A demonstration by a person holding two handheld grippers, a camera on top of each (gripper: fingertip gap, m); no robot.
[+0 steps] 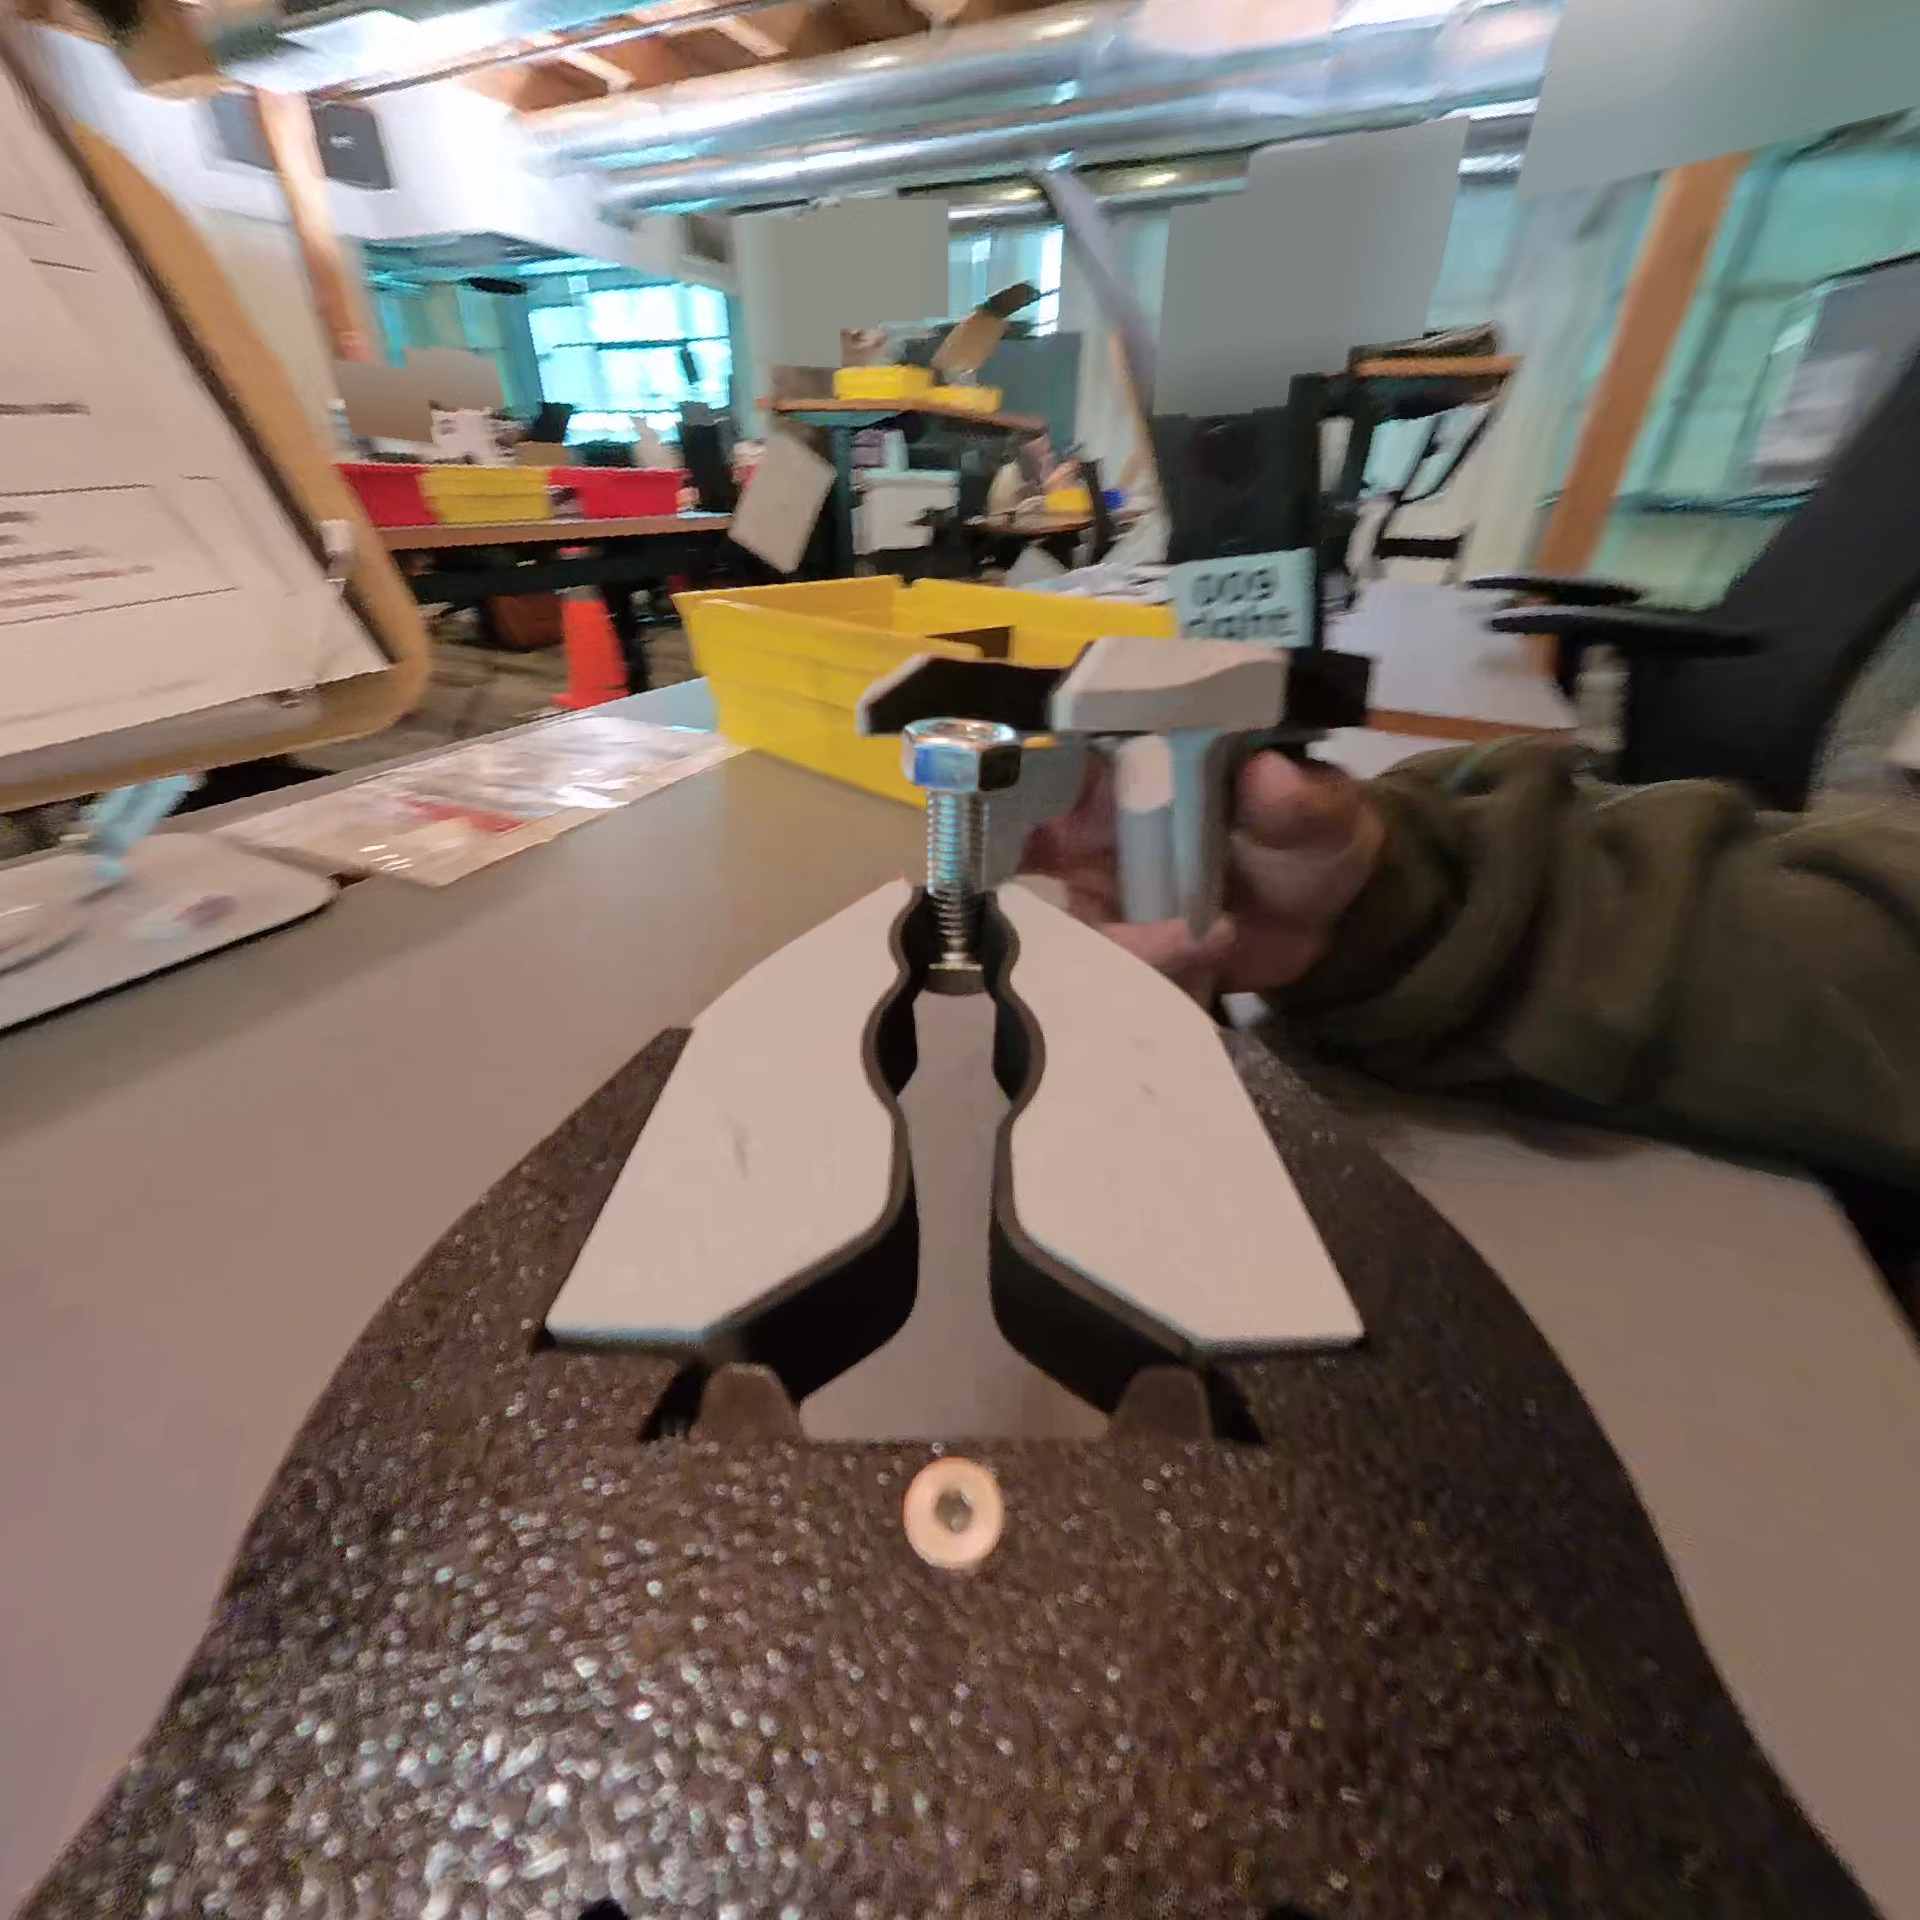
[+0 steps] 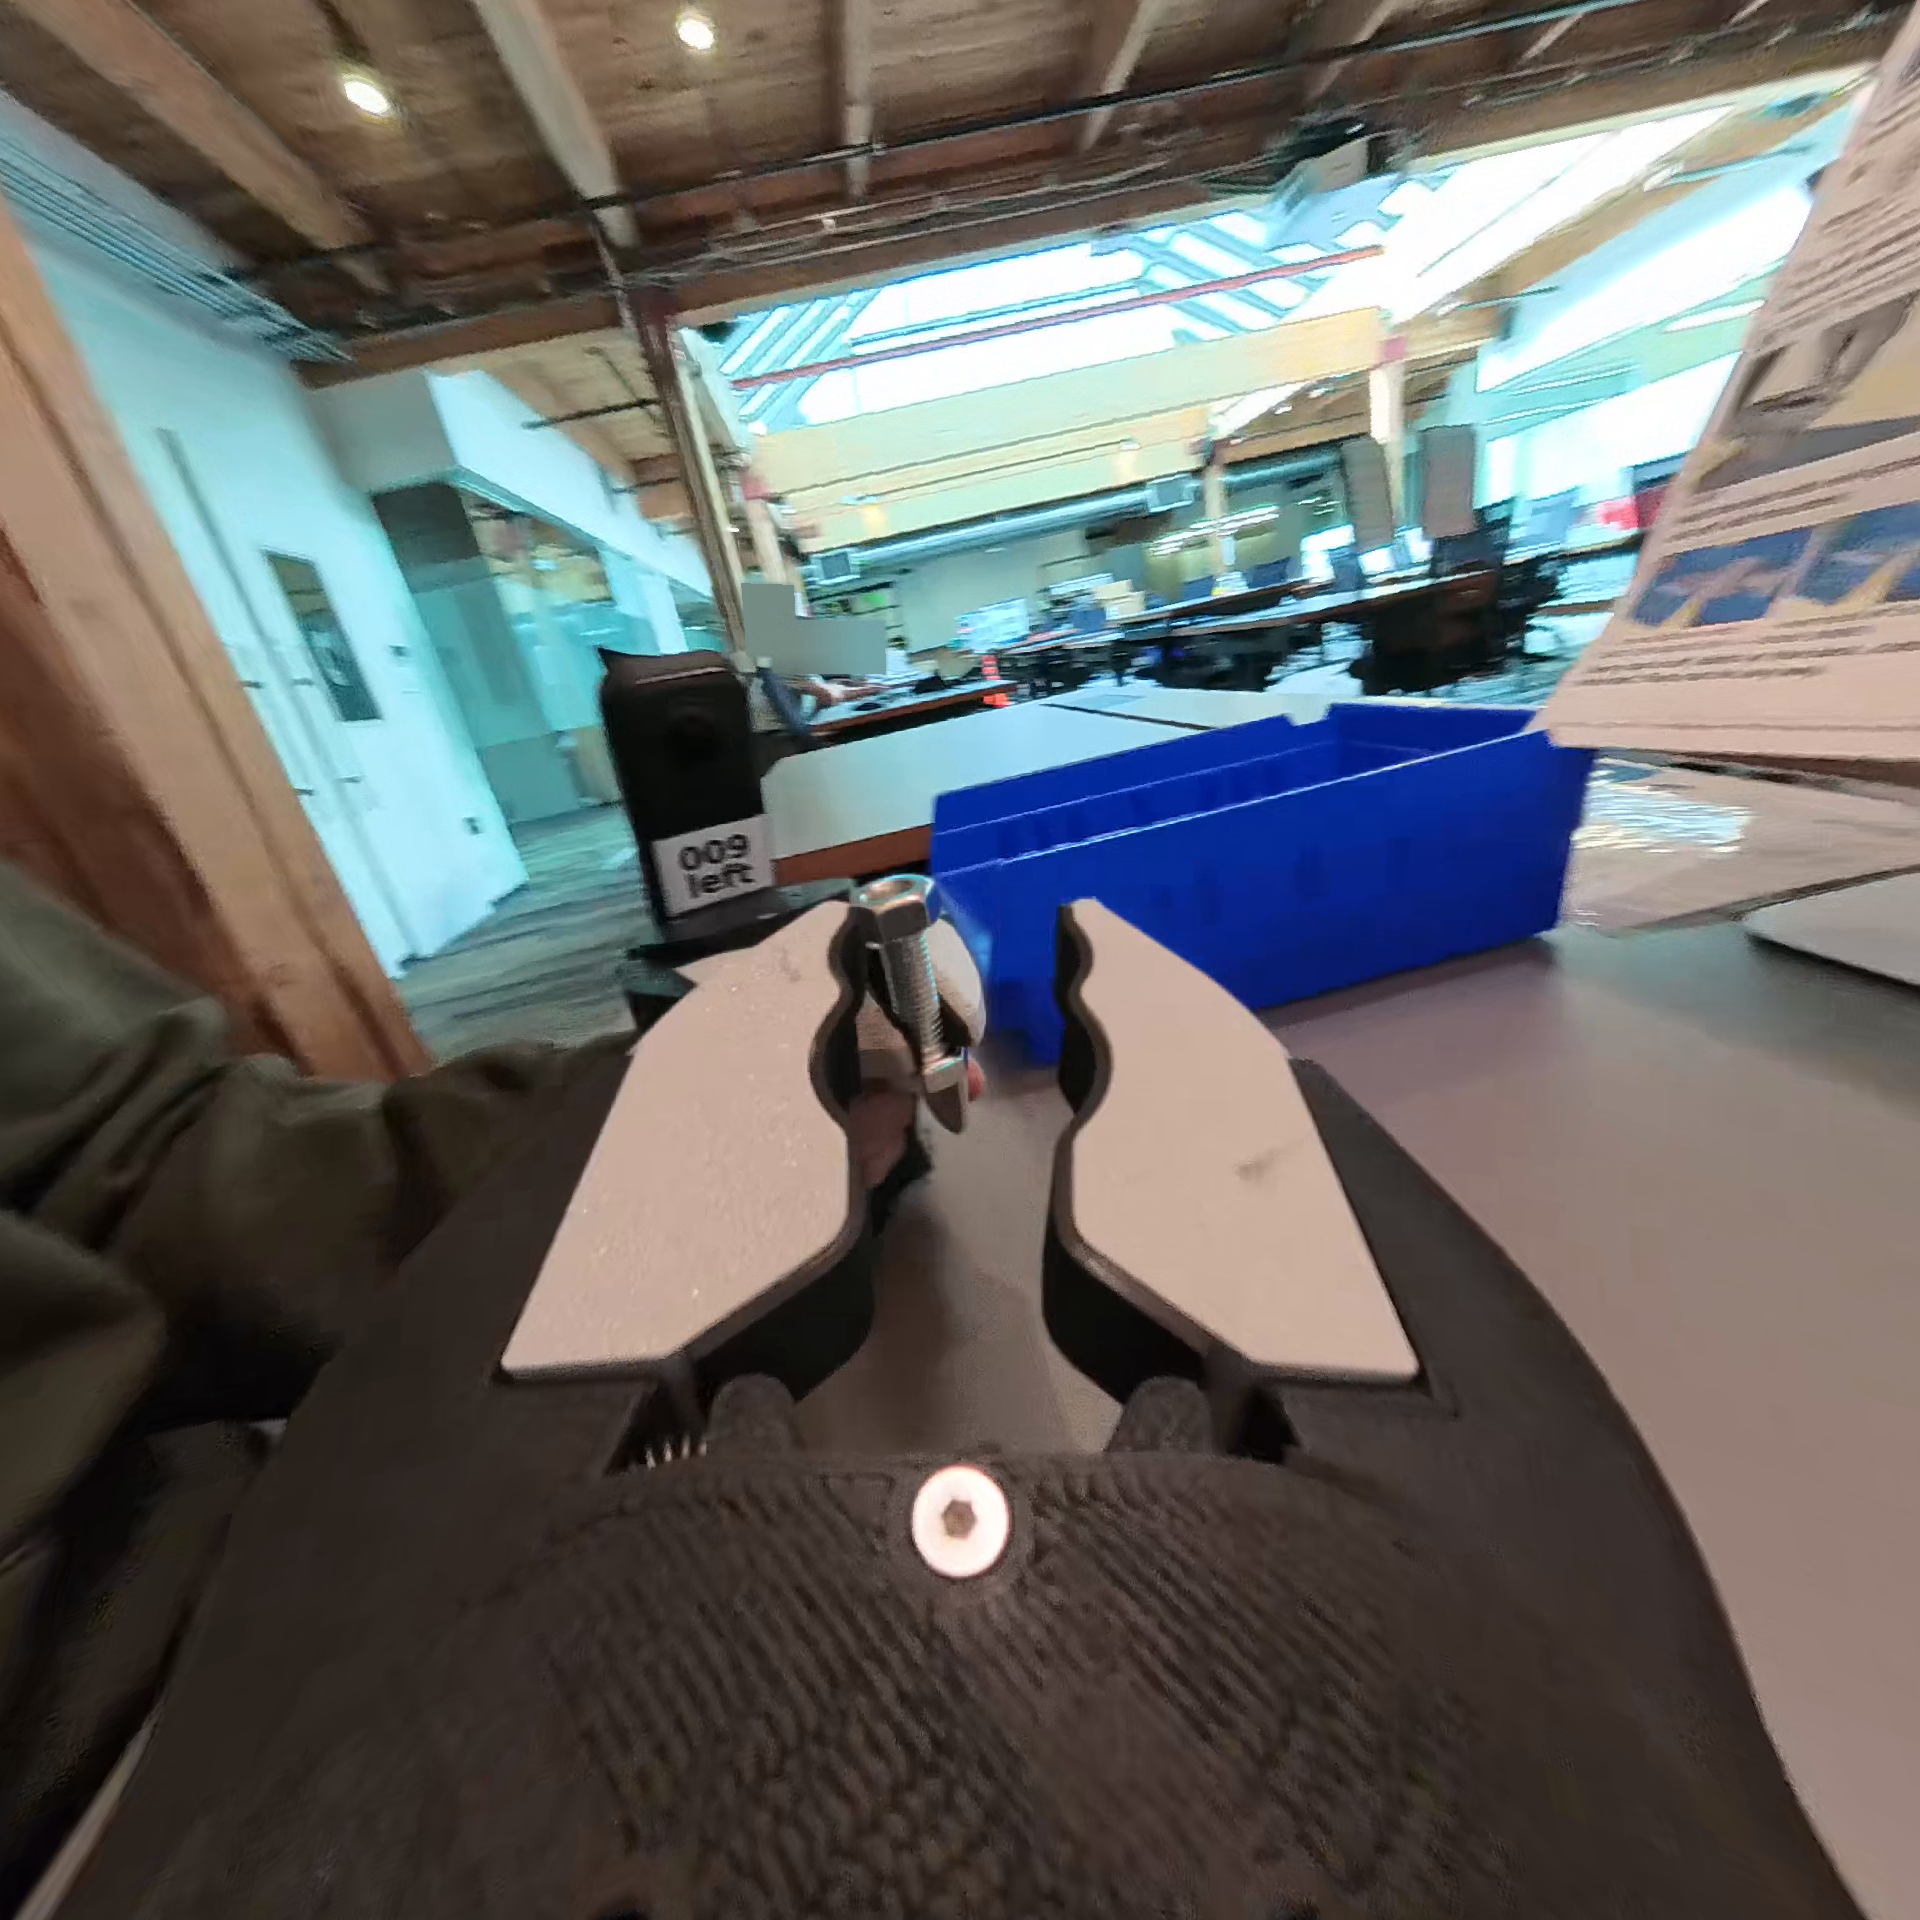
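Note:
My left gripper is shut on the lower end of a silver bolt and holds it upright above the grey table. A hex nut sits at the bolt's top end. My right gripper is open, and the bolt with its nut stands between its fingers, close to the left finger. In the left wrist view the right gripper faces me at nut height, held by a hand in a green sleeve.
A yellow bin stands on the table behind the bolt in the left wrist view. A blue bin stands behind it in the right wrist view. A board with printed sheets leans at one side. A black office chair is at the right. Both grippers' tips are close together, under 4 cm apart.

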